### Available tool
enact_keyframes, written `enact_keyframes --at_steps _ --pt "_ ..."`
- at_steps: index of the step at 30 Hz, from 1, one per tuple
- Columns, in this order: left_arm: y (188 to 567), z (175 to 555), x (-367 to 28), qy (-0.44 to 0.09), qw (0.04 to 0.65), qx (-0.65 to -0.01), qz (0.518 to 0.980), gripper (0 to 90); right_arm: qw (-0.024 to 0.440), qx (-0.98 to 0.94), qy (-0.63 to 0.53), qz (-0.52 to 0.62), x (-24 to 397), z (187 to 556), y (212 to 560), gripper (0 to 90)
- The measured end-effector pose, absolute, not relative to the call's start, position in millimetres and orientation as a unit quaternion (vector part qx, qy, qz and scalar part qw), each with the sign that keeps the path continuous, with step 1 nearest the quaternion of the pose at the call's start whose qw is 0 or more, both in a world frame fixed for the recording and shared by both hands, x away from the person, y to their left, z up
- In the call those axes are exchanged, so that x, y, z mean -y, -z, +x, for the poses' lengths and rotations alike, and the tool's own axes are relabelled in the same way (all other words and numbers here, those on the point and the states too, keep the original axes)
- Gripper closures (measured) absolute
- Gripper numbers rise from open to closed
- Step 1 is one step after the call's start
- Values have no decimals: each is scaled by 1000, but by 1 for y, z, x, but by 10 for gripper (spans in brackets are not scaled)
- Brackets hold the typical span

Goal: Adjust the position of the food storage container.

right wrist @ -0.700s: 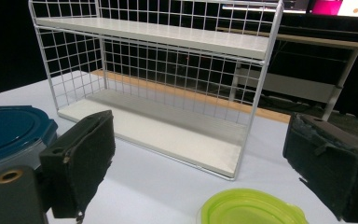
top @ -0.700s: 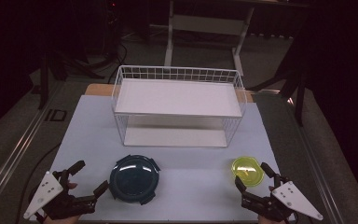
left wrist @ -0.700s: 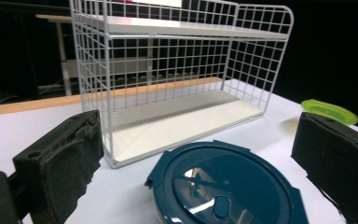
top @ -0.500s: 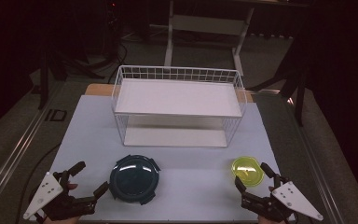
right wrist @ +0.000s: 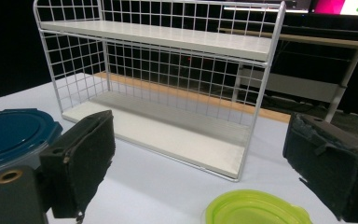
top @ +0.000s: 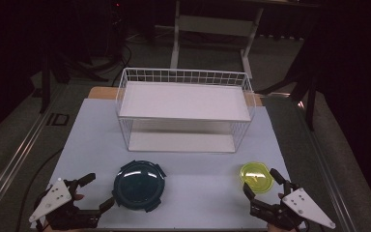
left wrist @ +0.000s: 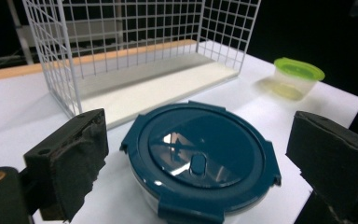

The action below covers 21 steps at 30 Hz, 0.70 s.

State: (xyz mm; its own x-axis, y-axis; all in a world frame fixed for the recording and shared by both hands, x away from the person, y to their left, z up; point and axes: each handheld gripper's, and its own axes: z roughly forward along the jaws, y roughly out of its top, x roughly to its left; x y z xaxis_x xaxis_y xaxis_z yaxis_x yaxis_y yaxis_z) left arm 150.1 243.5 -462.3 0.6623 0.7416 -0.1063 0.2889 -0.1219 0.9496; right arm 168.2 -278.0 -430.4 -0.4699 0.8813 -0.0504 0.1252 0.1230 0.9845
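Both grippers rest at the near edge of a white table with their black padded jaws spread wide and nothing between the pads. The left gripper points at a round dark blue container lying just ahead of it and close to its jaw tips; in the left gripper view this container sits centred between the open jaws. The right gripper points at a small round yellow-green container just ahead of it, again not gripped. The blue container looks like rigid clear plastic or glass under a glossy snap-on lid with four locking tabs; it is probably stiff, moderately heavy for its size and slippery on top, so the side wall below the lid rim, between two tabs, seems the safest place to clamp. The yellow-green container has a thin translucent body and a soft-looking lid; it is likely light and may flex or skid if squeezed hard, so a gentle hold across its sides suits it. Whether either container holds anything cannot be told; both lids are on. Beyond them, toward the far side of the table, stands a white wire rack with two shelves, both bare.
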Motion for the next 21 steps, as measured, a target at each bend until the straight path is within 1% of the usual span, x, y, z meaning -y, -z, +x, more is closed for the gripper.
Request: enact_keyframes --at_steps 1,3,4,5,6,7,9,10,11,12,13,14,15,19,21 --pt "463 149 -243 -203 552 -358 726 117 347 -663 -544 379 278 169 431 89" --pt "465 149 -244 -188 538 -348 745 169 346 -664 -544 379 278 169 431 89" --pt "465 149 -244 -188 538 -348 745 220 346 -664 -544 379 278 169 431 89" --pt "467 149 -244 -177 534 -342 753 220 345 -664 -544 379 278 168 430 89" --pt "468 148 -243 -174 528 -340 759 282 346 -663 -545 379 279 168 430 89" --pt "470 149 -242 -161 518 -336 770 325 345 -663 -545 380 279 168 430 89" --pt "472 149 -240 -151 506 -334 781 378 345 -664 -544 380 279 168 430 89" --pt "472 149 -240 -151 506 -334 781 429 345 -664 -544 379 278 169 431 89" --pt "474 148 -240 -142 503 -330 786 453 345 -664 -544 379 278 169 431 89" --pt "477 148 -238 -132 490 -326 798 496 344 -665 -544 379 278 169 431 89" --pt "479 148 -236 -133 480 -325 804 553 344 -664 -544 380 278 169 431 89" --pt "479 148 -236 -133 480 -325 804 583 343 -664 -545 380 278 169 431 89" --pt "483 148 -234 -127 462 -324 816 617 342 -665 -545 380 278 169 431 89" --pt "488 150 -233 -118 439 -324 830 724 340 -666 -544 379 278 170 431 89" --pt "490 150 -232 -111 430 -320 837 805 339 -667 -544 380 278 170 432 89"
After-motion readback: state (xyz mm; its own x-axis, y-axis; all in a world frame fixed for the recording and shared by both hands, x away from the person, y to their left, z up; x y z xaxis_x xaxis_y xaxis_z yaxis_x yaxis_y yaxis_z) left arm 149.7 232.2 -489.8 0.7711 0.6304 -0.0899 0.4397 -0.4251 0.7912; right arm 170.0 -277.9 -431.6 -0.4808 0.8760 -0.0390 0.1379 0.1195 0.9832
